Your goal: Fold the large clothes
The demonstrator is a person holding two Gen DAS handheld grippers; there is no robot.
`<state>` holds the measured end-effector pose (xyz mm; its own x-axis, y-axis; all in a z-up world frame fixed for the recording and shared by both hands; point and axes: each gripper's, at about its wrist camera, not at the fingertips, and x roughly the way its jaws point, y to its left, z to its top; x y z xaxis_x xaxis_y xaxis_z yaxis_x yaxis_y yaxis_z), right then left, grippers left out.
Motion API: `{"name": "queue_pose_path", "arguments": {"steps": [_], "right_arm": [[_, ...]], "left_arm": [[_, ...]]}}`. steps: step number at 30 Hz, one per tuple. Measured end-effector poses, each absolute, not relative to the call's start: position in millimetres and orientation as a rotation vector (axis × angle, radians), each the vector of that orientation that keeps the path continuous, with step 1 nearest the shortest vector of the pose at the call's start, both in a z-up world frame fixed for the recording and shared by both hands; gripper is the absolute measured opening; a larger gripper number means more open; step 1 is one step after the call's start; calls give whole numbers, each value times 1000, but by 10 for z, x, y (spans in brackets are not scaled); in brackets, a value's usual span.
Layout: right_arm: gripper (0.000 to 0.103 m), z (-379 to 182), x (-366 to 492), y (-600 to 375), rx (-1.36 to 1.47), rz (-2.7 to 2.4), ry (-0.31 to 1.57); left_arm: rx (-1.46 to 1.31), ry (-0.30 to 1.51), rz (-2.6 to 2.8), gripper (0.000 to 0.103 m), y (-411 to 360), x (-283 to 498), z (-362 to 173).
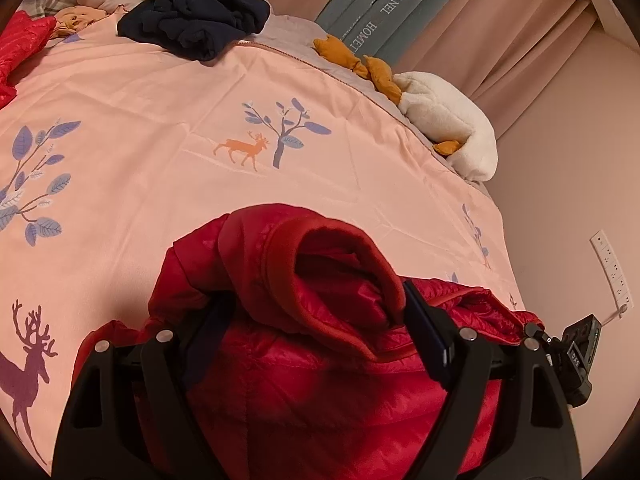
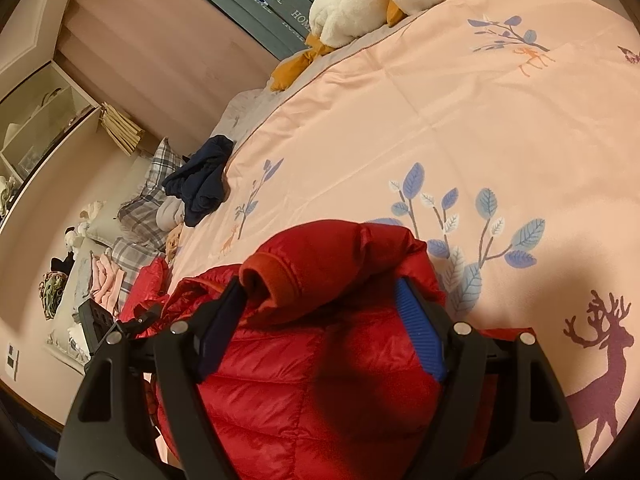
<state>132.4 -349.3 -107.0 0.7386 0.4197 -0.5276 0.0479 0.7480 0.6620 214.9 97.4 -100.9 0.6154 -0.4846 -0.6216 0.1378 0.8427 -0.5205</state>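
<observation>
Near the bed's [image 1: 160, 92] edge, both grippers' jaws, left [image 1: 316, 320] and right [image 2: 320, 312], clamp the bunched red jacket [image 1: 320, 380]; I'd lift evenly, keeping cuffs level before laying it flat.

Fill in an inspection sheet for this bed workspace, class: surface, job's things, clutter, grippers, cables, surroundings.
Surface: pink deer-print duvet, smooth.
Job's things: red puffer jacket, bunched, a sleeve cuff on top.
Clutter: navy garment crumpled; white plush toy at the bed's edge.
Grippers: left gripper and right gripper, jaws wide, each straddling a jacket bundle; grip cannot be told.
Cables: white cord at the wall sockets.
Surroundings: pink curtain, shelving.
</observation>
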Motion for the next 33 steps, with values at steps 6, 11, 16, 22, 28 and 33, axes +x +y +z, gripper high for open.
{"name": "queue_pose_path", "arguments": {"steps": [6,11,16,22,28,33], "right_arm": [[78,-1112,1338,-3485,709,219,728],[78,-1123,1346,-3494,708,217,730],[78,-1132,1346,-3496,708,217,730],[78,-1135,1371,-3480,701,214,728],[78,-1131,1368,-3478,701,213,728],[78,-1130,1371,-3481,702,214,728]], "left_arm": [[-438,843,-363,84,945,2158,-1038],[-430,846,-360,84,928,2169,-1046],[-424,847,-356,84,920,2171,-1056],[-421,847,-353,84,911,2178,-1056],[-419,847,-351,84,909,2181,-1058],[-419,847,-351,84,906,2180,-1058]]}}
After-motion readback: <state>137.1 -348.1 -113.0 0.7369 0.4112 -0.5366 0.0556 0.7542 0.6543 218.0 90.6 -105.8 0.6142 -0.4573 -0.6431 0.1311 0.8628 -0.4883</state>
